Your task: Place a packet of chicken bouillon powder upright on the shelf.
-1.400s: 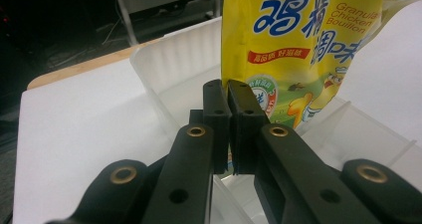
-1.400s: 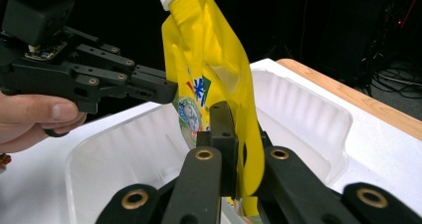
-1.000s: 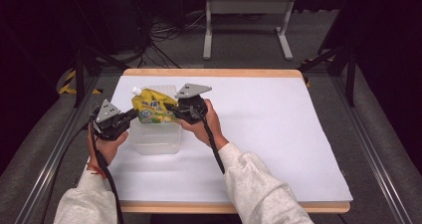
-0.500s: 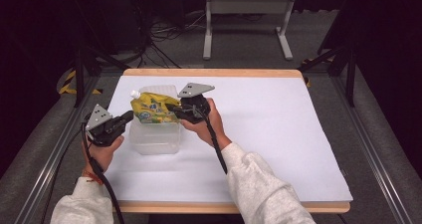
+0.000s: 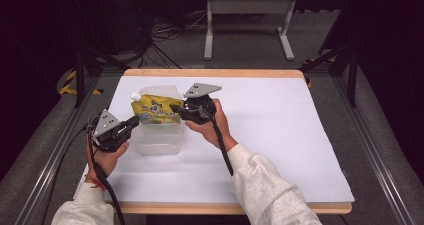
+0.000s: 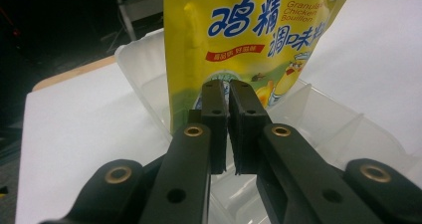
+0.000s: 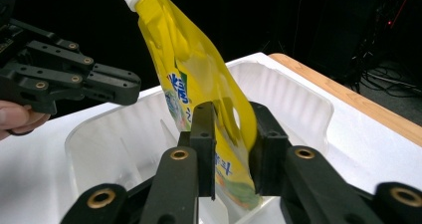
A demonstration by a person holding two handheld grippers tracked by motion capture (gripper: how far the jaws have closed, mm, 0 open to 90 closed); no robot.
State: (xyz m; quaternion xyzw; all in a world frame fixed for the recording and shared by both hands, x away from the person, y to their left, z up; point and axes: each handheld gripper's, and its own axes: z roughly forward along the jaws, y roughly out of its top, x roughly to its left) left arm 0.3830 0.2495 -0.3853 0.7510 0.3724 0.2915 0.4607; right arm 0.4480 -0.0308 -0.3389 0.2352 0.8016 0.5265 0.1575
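Note:
A yellow spouted bouillon pouch (image 5: pixel 154 110) hangs tilted over a clear plastic container (image 5: pixel 157 140), its lower end down inside the box. My right gripper (image 5: pixel 176 108) is shut on the pouch's right edge; in the right gripper view the pouch (image 7: pixel 189 74) passes between the jaws of my right gripper (image 7: pixel 231 112), white spout up. My left gripper (image 5: pixel 135 121) sits at the container's left rim, shut with nothing in it. In the left gripper view my left gripper (image 6: pixel 227 87) points at the pouch (image 6: pixel 249 40), a short way from it.
The container's clear lid (image 5: pixel 156 91) stands open behind the pouch. Dividers (image 6: pixel 318 109) split the container's inside into compartments. White paper (image 5: pixel 280 130) covers the table, with a wooden edge (image 5: pixel 210 73) at the back. A metal stand (image 5: pixel 247 7) is on the floor beyond.
My left gripper has drawn back a little from the pouch toward the front left. The right gripper still holds the pouch over the container, slightly lower.

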